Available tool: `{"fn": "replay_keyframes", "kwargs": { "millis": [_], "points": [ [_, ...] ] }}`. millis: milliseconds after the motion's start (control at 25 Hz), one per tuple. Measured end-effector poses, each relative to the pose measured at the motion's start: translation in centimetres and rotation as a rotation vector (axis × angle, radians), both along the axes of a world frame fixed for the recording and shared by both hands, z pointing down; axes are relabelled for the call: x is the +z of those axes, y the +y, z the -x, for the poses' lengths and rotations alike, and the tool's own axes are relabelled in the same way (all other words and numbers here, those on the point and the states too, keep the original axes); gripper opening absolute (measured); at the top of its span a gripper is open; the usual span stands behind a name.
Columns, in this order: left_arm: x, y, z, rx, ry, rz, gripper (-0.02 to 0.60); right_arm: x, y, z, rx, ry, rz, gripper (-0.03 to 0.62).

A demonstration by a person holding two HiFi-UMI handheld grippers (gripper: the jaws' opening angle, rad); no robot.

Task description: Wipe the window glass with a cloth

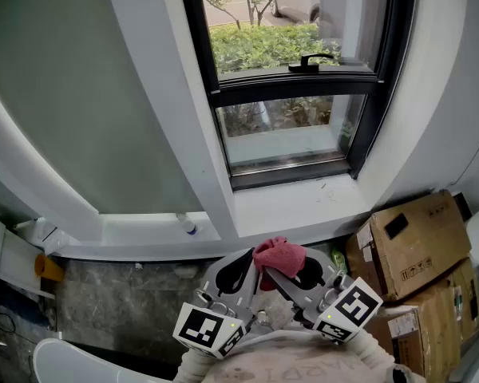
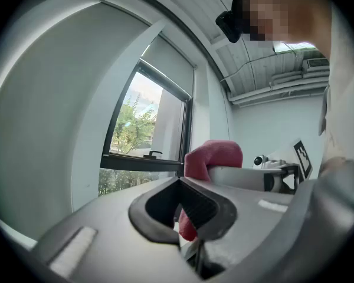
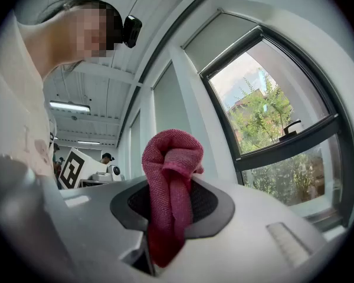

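Right gripper (image 3: 169,214) clamping bunched red cloth (image 3: 170,158), wad protruding past jaws to serve as wiping pad. Left gripper (image 2: 187,220) apparently pinching cloth edge, jaws nearly together, steadying the bundle. Both hovering low, well short of glass (image 1: 283,130); wiping not yet begun.

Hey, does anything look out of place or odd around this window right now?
A small bottle lies on its side on the white ledge, below and left of the window. Otherwise nothing stands out: the red cloth sits bunched in the right gripper's jaws.
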State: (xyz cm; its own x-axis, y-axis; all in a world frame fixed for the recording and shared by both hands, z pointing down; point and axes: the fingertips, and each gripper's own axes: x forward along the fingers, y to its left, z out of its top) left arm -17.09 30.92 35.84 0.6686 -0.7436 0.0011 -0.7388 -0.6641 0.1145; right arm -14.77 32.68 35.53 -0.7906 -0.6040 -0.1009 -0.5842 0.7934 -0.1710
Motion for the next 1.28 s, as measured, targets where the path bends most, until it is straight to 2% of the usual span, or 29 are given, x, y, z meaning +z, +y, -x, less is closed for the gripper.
{"fn": "replay_keyframes", "kwargs": {
  "millis": [480, 640, 880, 1280],
  "points": [
    [0.0, -2.4, 3.4, 0.009, 0.011, -0.018, 0.0, 0.0, -2.4, 3.3, 0.014, -0.003, 0.005, 0.123],
    [0.1, -3.9, 3.6, 0.034, 0.005, -0.049, 0.0, 0.0, -3.8, 3.6, 0.058, 0.032, -0.038, 0.129],
    [0.2, -6.7, 1.1, 0.091, 0.016, -0.047, 0.0, 0.1, -6.5, 1.3, 0.082, 0.044, -0.042, 0.127],
    [-0.6, -16.3, -6.1, 0.058, -0.025, -0.057, 0.0, -0.5, -16.0, -6.0, 0.051, -0.016, -0.046, 0.126]
  ]
}}
